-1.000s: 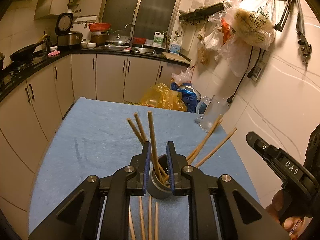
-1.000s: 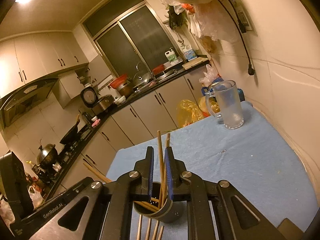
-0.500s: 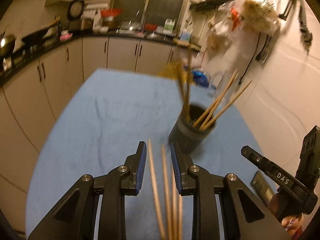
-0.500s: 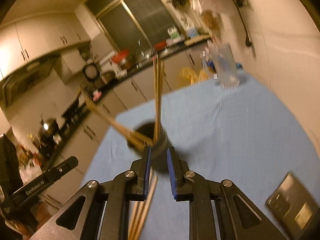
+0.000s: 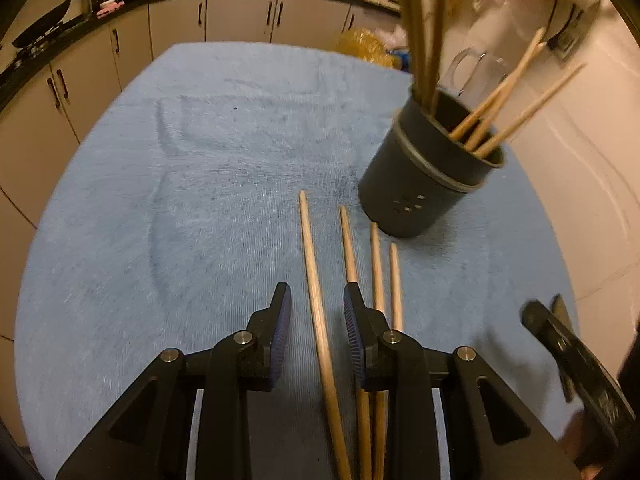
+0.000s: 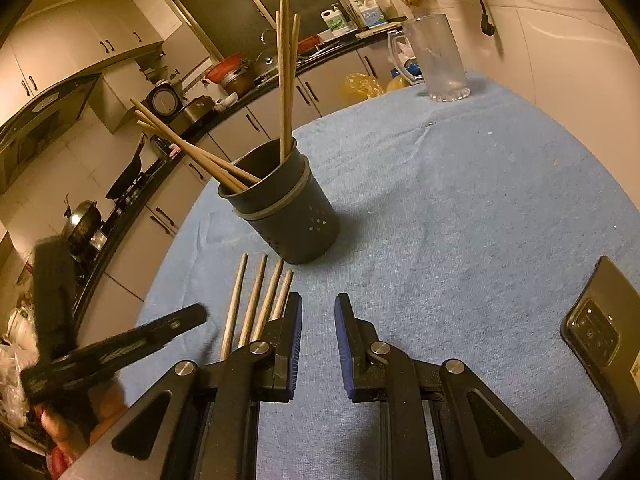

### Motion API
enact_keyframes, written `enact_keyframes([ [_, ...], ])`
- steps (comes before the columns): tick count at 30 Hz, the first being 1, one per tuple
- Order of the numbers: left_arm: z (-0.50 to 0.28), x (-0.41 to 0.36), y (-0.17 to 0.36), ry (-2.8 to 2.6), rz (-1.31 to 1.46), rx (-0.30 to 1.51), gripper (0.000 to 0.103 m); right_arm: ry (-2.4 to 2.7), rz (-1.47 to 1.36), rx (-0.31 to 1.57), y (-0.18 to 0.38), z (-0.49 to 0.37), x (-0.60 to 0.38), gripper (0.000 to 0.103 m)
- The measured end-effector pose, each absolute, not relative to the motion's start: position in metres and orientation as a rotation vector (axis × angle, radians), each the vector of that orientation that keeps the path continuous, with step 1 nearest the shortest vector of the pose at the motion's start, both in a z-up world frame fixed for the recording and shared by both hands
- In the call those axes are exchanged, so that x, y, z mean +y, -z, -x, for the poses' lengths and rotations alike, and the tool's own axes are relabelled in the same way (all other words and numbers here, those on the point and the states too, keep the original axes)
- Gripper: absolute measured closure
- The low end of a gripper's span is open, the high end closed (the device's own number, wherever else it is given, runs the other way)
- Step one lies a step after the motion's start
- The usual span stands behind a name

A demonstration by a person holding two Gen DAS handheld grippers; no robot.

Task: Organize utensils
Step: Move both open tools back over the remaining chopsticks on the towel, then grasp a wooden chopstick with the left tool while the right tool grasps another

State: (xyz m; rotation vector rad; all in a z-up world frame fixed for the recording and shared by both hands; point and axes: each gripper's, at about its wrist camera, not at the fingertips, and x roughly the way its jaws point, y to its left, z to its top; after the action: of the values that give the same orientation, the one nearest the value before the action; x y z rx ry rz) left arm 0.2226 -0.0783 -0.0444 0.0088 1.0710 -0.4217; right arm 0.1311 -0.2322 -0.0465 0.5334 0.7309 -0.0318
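Observation:
A dark grey utensil holder (image 5: 432,172) (image 6: 286,208) stands on the blue cloth and holds several wooden chopsticks (image 6: 285,76). Several more chopsticks (image 5: 316,288) (image 6: 256,300) lie flat side by side on the cloth in front of it. My left gripper (image 5: 316,316) is open and low over them, with the leftmost chopstick lying between its jaws. My right gripper (image 6: 318,320) is open and empty, just right of the lying chopsticks. The left gripper also shows at the left of the right wrist view (image 6: 120,348).
A clear glass mug (image 6: 438,60) stands at the table's far side near the wall. A black phone (image 6: 604,324) lies on the cloth at the right. Kitchen cabinets (image 5: 168,28) and a counter run behind the blue-covered table (image 5: 180,184).
Both grippers have pulled back from the holder and dropped toward the cloth. Both have opened wider. The holder, once between the fingers, now stands ahead of them.

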Motion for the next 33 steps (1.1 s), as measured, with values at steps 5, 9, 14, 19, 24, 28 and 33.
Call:
enact_keyframes([
  [5, -0.246, -0.09, 0.061, 0.361, -0.063, 1.13, 0.083, 0.017, -0.534, 0.775, 0.05, -0.14, -0.228, 0.085],
  [9, -0.244, -0.081, 0.062, 0.35, -0.06, 1.121, 0.093, -0.012, -0.52, 0.83, 0.055, -0.154, -0.216, 0.085],
  [14, -0.227, -0.058, 0.063, 0.329, -0.034, 1.122, 0.095, -0.041, -0.469, 0.898, 0.059, -0.175, -0.196, 0.085],
  [19, -0.205, -0.039, 0.064, 0.341, -0.006, 1.112, 0.095, -0.032, -0.444, 0.975, 0.07, -0.199, -0.182, 0.085],
  [24, -0.201, -0.029, 0.063, 0.356, 0.018, 1.116, 0.095, 0.002, -0.383, 1.026, 0.077, -0.214, -0.168, 0.085],
  [28, -0.204, -0.033, 0.064, 0.362, 0.026, 1.117, 0.095, 0.027, -0.367, 1.052, 0.081, -0.218, -0.164, 0.085],
  [33, -0.206, -0.036, 0.064, 0.354, 0.014, 1.117, 0.095, 0.041, -0.255, 1.077, 0.078, -0.229, -0.154, 0.087],
])
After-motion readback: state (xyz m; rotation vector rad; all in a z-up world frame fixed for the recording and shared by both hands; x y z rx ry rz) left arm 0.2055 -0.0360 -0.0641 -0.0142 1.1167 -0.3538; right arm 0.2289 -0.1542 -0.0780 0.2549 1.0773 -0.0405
